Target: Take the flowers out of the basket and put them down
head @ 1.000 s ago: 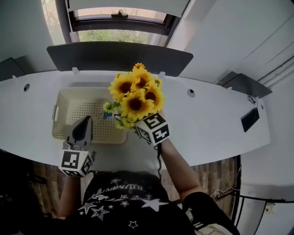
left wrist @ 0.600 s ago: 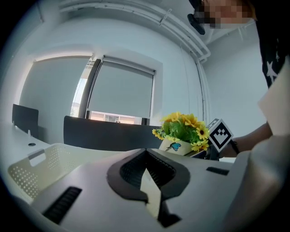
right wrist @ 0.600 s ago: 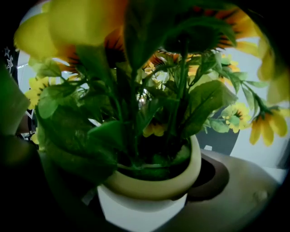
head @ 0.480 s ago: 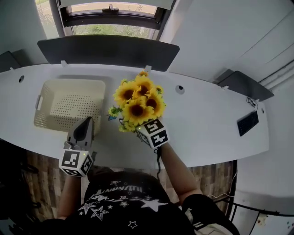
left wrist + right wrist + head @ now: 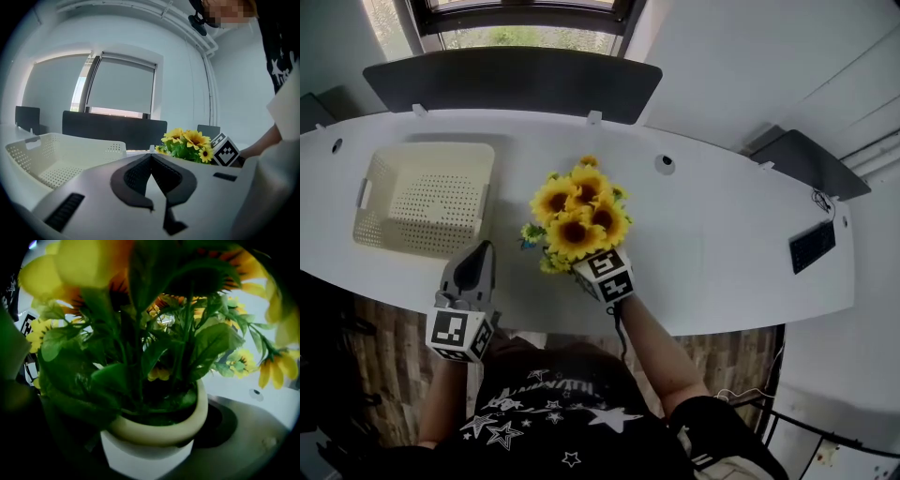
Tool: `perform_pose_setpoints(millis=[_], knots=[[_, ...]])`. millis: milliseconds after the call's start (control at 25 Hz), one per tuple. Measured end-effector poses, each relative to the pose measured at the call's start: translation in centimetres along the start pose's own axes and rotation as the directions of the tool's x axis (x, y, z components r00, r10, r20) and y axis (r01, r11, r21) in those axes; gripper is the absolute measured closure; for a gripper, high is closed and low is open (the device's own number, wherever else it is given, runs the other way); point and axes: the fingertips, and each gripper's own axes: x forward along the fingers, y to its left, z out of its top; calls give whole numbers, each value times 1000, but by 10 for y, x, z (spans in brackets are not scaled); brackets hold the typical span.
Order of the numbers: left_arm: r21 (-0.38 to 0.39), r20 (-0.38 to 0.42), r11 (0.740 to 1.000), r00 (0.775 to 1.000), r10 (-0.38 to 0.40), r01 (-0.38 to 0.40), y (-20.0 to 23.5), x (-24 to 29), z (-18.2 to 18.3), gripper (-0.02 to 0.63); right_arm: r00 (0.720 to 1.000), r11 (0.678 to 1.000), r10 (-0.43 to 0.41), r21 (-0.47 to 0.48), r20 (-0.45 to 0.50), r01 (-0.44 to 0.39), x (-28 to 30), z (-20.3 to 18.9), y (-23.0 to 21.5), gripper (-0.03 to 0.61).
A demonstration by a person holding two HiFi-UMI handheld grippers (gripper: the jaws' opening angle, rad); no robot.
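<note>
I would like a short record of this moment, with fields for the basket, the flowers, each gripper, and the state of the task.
basket: empty, on the left part of the white table
flowers: yellow sunflowers in a cream pot, outside the basket, to its right
right gripper: jaws shut on the pot
left gripper: jaws together, holding nothing, near the table's front edge
task state: flowers are out of the basket; I cannot tell whether the pot touches the table
</note>
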Motion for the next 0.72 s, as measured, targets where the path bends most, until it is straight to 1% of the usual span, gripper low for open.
perform_pose_setpoints(millis=[200, 320, 440, 720], knots=[[2, -32, 1000, 999, -12, 12, -8, 5, -21, 604, 999, 1000, 25, 16, -27, -24, 6, -22, 2, 29], [-25, -29, 999, 999, -28, 27, -14, 5, -31, 604, 998, 999, 35, 3, -46, -34, 7, -32, 3, 29], [-51, -25, 998, 999, -31, 30, -19, 6, -37, 604, 997, 999, 44, 3, -56, -44, 8, -38, 3, 29], [-55, -32, 998, 999, -23, 22, -23, 1, -39, 604, 992, 997, 61, -41, -109, -66, 13, -54, 6, 29]])
